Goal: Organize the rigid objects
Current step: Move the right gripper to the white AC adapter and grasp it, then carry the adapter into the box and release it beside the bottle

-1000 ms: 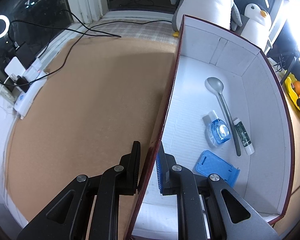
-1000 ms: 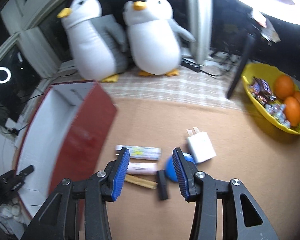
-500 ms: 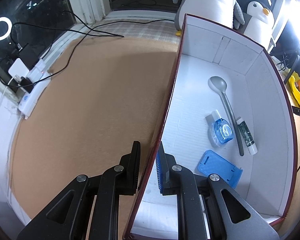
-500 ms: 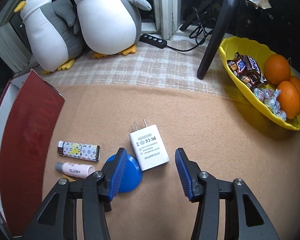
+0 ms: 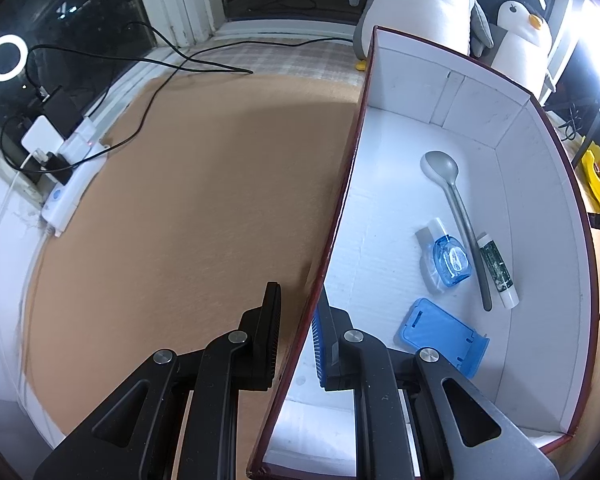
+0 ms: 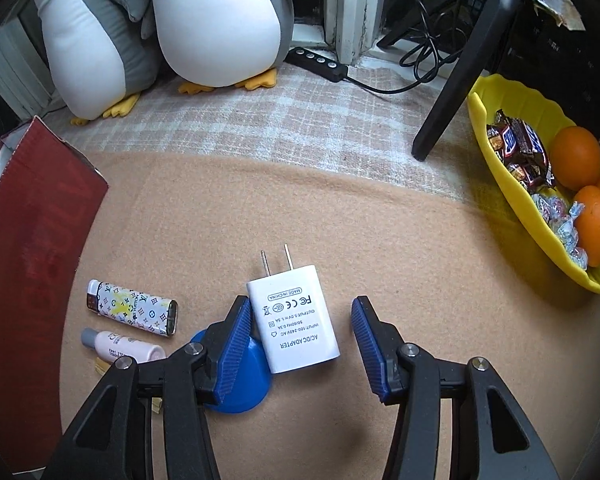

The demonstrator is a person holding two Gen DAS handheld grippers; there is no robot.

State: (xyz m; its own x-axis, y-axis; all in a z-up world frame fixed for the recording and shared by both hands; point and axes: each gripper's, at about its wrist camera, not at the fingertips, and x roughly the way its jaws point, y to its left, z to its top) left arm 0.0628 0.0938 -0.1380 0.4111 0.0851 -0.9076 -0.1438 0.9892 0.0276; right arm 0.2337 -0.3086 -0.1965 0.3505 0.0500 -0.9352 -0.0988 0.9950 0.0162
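Left wrist view: left gripper (image 5: 296, 344) still straddling the box (image 5: 540, 184) wall, jaws near it, contact unclear; spoon (image 5: 454, 208) lying inside, unchanged.

Right wrist view: right gripper (image 6: 300, 344), jaws apart, now closing in around the white charger (image 6: 294, 320), lower than before, readying a pickup.

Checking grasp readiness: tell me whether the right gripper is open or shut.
Open: the right gripper has fingers spread either side of the white AC adapter.
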